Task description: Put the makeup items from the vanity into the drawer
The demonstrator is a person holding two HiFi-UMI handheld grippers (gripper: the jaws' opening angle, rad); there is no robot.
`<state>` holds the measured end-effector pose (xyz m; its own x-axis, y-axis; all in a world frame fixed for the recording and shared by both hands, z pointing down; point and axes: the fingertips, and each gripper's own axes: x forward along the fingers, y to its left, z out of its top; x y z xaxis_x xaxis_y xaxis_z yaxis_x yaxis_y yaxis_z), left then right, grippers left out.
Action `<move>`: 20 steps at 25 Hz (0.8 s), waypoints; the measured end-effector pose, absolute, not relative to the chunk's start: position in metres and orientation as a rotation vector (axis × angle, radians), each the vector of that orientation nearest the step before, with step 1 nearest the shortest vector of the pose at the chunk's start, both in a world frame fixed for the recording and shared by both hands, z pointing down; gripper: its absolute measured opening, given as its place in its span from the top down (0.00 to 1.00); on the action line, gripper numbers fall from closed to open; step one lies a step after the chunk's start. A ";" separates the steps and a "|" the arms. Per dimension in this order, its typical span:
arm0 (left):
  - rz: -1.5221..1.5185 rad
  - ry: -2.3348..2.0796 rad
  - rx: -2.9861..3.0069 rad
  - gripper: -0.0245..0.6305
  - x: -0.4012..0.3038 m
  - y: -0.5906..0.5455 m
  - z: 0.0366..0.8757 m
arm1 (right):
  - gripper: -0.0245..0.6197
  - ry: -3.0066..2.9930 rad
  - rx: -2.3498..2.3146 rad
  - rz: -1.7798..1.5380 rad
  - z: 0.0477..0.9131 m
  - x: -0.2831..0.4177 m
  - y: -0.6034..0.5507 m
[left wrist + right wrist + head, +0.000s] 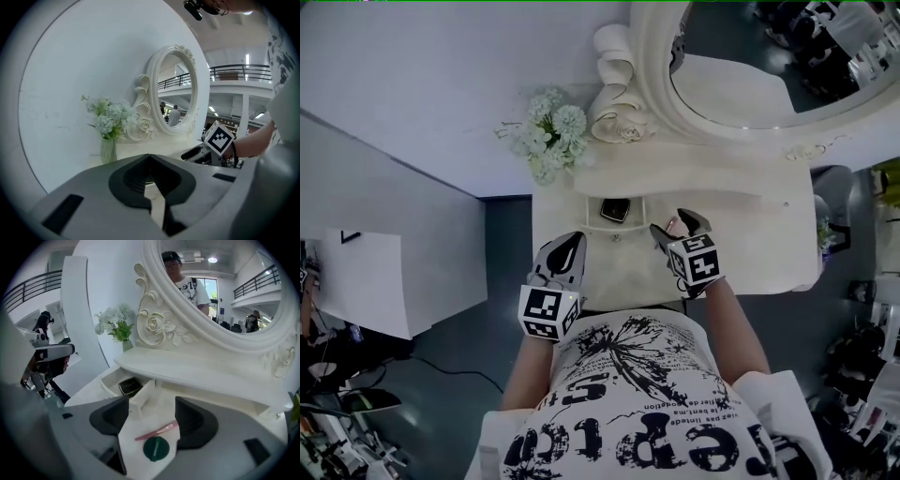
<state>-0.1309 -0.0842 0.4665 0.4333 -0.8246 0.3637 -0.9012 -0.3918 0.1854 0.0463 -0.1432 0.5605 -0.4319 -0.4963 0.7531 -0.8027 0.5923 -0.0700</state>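
Note:
An open white drawer (142, 396) under the vanity shelf holds a black compact (130, 386), which also shows from above as the compact (615, 210) in the drawer (639, 215). A pink stick-shaped makeup item (157, 431) and a round dark green lid-like item (155, 448) lie on the vanity top. My right gripper (150, 414) stands open above them, both between its jaws and untouched. From the head view the right gripper (678, 226) hovers just right of the drawer. My left gripper (571, 247) is shut and empty, low at the vanity's front left; its jaws (150, 158) meet at the tips.
A vase of pale flowers (549, 137) stands at the vanity's back left, beside the ornate oval mirror (741, 80). The white wall is behind it. The vanity top (769, 244) extends to the right. The person's torso is close to the front edge.

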 end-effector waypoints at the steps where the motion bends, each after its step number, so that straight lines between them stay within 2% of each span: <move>1: 0.306 -1.455 2.348 0.93 -0.125 -0.085 0.467 | 0.46 -2.094 1.047 0.571 0.564 0.056 -0.140; 6: 0.332 -1.359 2.389 0.93 -0.095 -0.087 0.476 | 0.46 -1.986 1.097 0.663 0.591 0.097 -0.119; 14: 0.391 -1.293 2.373 0.93 -0.078 -0.080 0.497 | 0.47 -1.896 0.993 0.692 0.641 0.106 -0.084; 16: 0.405 -1.297 2.358 0.93 -0.079 -0.078 0.501 | 0.50 -1.894 0.976 0.673 0.646 0.103 -0.083; 19: 0.419 -1.308 2.337 0.93 -0.081 -0.076 0.504 | 0.62 -1.895 0.949 0.650 0.650 0.098 -0.083; 20: 0.421 -1.310 2.332 0.93 -0.081 -0.076 0.505 | 0.62 -1.898 0.945 0.652 0.651 0.098 -0.083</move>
